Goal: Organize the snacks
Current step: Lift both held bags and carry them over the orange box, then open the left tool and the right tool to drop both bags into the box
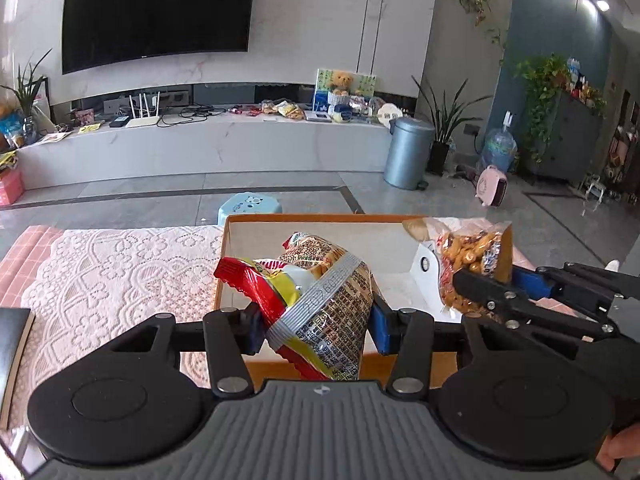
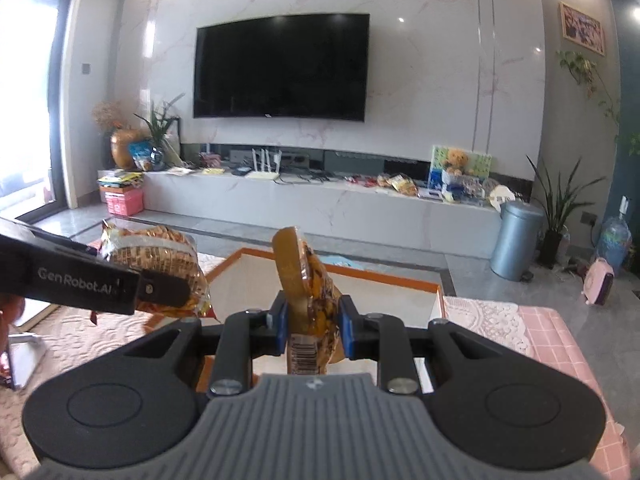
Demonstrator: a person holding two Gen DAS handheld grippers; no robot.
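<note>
Left jaws: blue pads of the left gripper (image 1: 316, 322) clamp a red-and-yellow printed snack bag (image 1: 320, 304) across its middle.
Right jaws: narrower, the right gripper (image 2: 312, 322) pinches a clear bag of golden-brown snacks (image 2: 310, 280) near its lower end.
Left hand pose: gripper tilted downward and forward, bag held up over the near edge of the orange-rimmed box (image 1: 320, 219).
Right hand pose: gripper also angled down, its bag standing upright above the box (image 2: 400, 280); in the left view it comes in from the right (image 1: 472, 284).
Relation: both bags are lifted clear of the box floor, side by side and apart.
Setting: box sits on a lace-covered table (image 1: 120, 272).
Person: fingertips (image 1: 616, 446) show at the lower right edge.
</note>
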